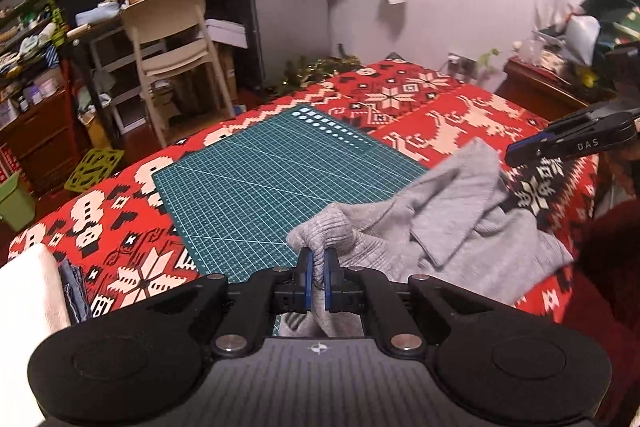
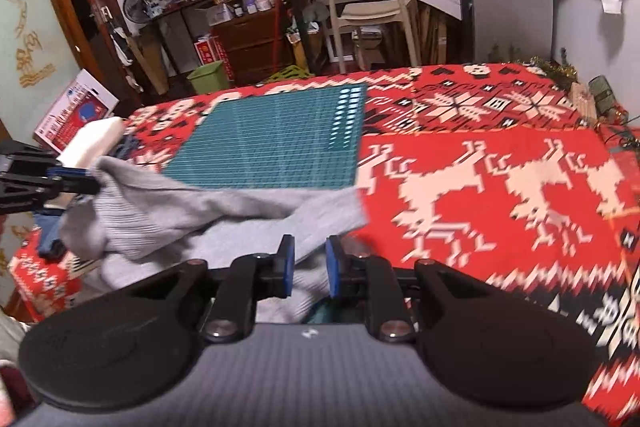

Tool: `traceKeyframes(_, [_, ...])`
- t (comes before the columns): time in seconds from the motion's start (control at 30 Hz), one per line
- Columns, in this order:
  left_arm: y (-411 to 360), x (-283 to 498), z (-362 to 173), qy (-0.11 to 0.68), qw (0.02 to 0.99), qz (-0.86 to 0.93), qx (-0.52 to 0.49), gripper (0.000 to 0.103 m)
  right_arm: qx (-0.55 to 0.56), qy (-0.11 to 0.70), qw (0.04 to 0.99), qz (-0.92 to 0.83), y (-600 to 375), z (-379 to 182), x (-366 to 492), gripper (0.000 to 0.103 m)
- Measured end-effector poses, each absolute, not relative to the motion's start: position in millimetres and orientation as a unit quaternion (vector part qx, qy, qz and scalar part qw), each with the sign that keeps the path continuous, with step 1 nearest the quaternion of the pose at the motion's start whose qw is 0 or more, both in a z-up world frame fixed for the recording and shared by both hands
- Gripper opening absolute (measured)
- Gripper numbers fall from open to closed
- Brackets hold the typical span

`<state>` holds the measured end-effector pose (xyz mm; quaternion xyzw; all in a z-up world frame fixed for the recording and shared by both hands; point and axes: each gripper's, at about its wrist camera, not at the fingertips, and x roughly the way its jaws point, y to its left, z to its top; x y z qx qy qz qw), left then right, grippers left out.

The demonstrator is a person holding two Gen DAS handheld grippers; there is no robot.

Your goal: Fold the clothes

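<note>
Pinching a ribbed edge of the grey sweater (image 1: 452, 227), left gripper (image 1: 319, 277) clenched | right gripper (image 2: 310, 269) parted, cloth between its fingers | sweater bunched at near edge of green mat (image 1: 272, 179), red cloth (image 2: 480, 155) underneath

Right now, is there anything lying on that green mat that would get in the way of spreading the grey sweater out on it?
Nothing visible does. The green mat lies bare on the red patterned cloth, and the grey sweater, pinched by the left gripper, already overlaps its near edge. The folded white cloth sits off the mat, beside it.
</note>
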<state>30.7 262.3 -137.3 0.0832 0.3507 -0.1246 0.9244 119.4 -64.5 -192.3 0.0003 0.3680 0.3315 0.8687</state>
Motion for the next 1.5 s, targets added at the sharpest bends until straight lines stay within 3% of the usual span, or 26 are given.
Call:
traceKeyframes(0.07, [259, 36, -137, 0.357, 0.923, -0.117, 0.081, 0.005, 0.024, 0.377, 0.862, 0.337, -67, -199, 135, 0.032])
traceKeyframes(0.17, [258, 48, -138, 0.372, 0.920, -0.104, 0.068, 0.005, 0.052, 0.397, 0.846, 0.352, -68, -213, 155, 0.033])
traceKeyframes(0.27, [256, 61, -140, 0.386, 0.917, -0.081, 0.060, 0.005, 0.045, 0.418, 0.831, 0.363, -62, -226, 168, 0.010])
traceKeyframes(0.3, [256, 67, -139, 0.389, 0.916, -0.072, 0.059, 0.005, 0.039, 0.418, 0.831, 0.366, -60, -227, 172, 0.008])
traceKeyframes(0.7, [291, 209, -143, 0.416, 0.906, 0.069, 0.029, 0.004, -0.038, 0.386, 0.830, 0.402, -2, -194, 316, 0.007])
traceKeyframes(0.93, [343, 261, -167, 0.422, 0.890, 0.152, -0.086, 0.006, -0.032, 0.415, 0.826, 0.381, 46, -205, 418, 0.007])
traceKeyframes(0.97, [350, 267, -171, 0.422, 0.885, 0.164, -0.104, 0.008, -0.028, 0.417, 0.827, 0.376, 50, -208, 428, 0.010])
traceKeyframes(1.0, [356, 267, -171, 0.420, 0.882, 0.178, -0.119, 0.012, -0.026, 0.416, 0.828, 0.374, 50, -208, 427, 0.019])
traceKeyframes(1.13, [365, 243, -155, 0.402, 0.886, 0.172, -0.151, 0.037, -0.020, 0.410, 0.833, 0.371, 42, -199, 402, 0.028])
traceKeyframes(1.27, [359, 204, -138, 0.399, 0.895, 0.151, -0.129, 0.039, -0.014, 0.404, 0.838, 0.367, 33, -190, 376, 0.039])
traceKeyframes(1.43, [343, 130, -118, 0.377, 0.907, 0.108, -0.154, 0.063, -0.020, 0.379, 0.845, 0.376, 19, -171, 318, 0.061])
traceKeyframes(1.5, [328, 96, -112, 0.372, 0.911, 0.096, -0.149, 0.067, -0.016, 0.365, 0.850, 0.380, 10, -161, 281, 0.074])
